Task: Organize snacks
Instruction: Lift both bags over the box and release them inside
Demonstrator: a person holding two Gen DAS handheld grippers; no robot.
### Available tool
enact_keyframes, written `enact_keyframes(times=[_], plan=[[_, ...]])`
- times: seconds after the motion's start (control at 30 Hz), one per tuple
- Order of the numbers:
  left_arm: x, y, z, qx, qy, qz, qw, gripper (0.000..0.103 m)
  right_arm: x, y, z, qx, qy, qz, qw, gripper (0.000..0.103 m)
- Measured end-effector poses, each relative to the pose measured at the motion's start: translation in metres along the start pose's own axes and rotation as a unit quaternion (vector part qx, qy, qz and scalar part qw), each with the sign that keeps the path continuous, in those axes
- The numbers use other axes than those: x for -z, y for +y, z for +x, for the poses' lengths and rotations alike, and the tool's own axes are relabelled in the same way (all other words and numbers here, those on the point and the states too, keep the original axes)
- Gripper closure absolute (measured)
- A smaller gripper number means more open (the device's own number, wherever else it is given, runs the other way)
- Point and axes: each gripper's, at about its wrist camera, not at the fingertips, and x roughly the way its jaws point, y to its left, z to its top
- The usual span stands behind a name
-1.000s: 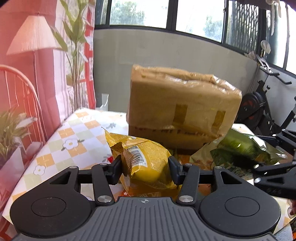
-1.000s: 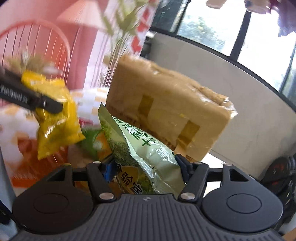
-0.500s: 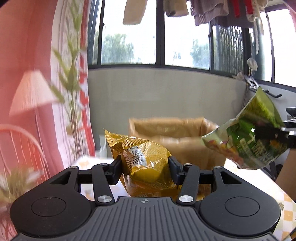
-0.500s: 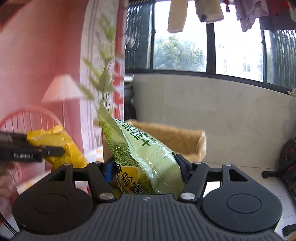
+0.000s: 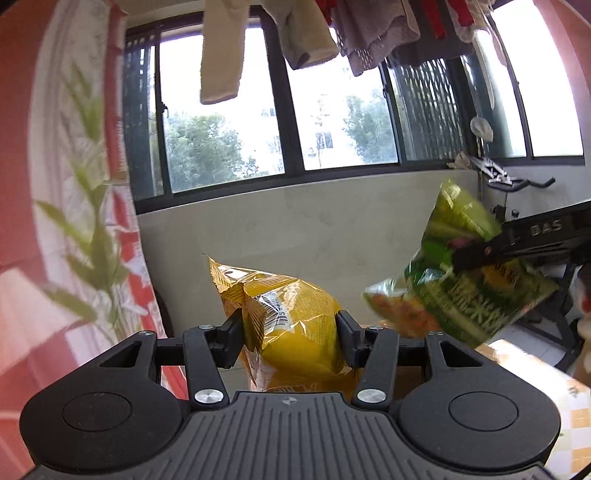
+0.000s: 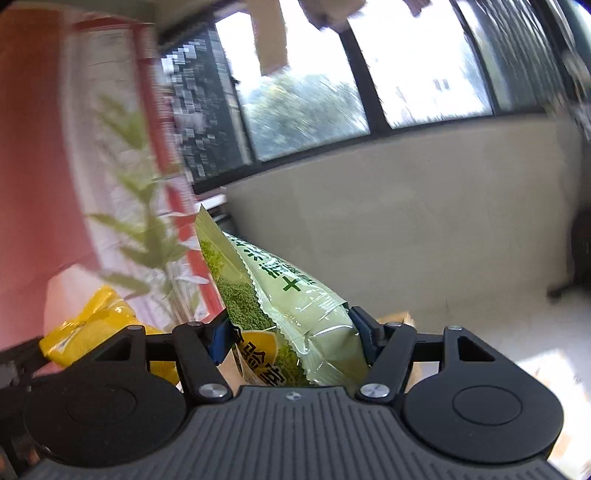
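My left gripper [image 5: 290, 332] is shut on a yellow snack bag [image 5: 295, 325] and holds it high in the air. My right gripper [image 6: 291, 336] is shut on a green snack bag [image 6: 280, 306], also held high. In the left wrist view the green bag [image 5: 454, 280] hangs to the right, pinched by the right gripper's fingers [image 5: 480, 254]. In the right wrist view the yellow bag [image 6: 99, 325] shows low at the left. A sliver of the brown cardboard box [image 5: 406, 373] shows behind the left gripper's body.
A grey wall [image 5: 332, 229] under dark-framed windows [image 5: 325, 110] fills the background. Laundry [image 5: 291, 33] hangs overhead. A green plant [image 5: 92, 229] and a red-and-white curtain stand at the left. An exercise bike [image 5: 517, 184] stands at the right. A corner of the checked tablecloth [image 5: 554, 391] shows.
Both grippers have risen and tilted upward with their bags. The cardboard box and table have dropped almost out of view, and the windows now fill the views.
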Motion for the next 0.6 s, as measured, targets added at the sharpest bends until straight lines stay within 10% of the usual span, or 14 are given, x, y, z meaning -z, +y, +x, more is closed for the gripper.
enact_keyframes(times=[0.5, 0.6], plan=[[0.039, -0.011, 0.141, 0.004, 0.076, 0.033, 0.9965, 0.047, 0.032, -0.048, 0.098, 0.129, 0.1, 0.107, 0.981, 0.036], [0.046, -0.007, 0.153, 0.017, 0.102, 0.02, 0.9944, 0.022, 0.036, -0.051, 0.104, 0.152, 0.109, 0.104, 0.977, 0.03]])
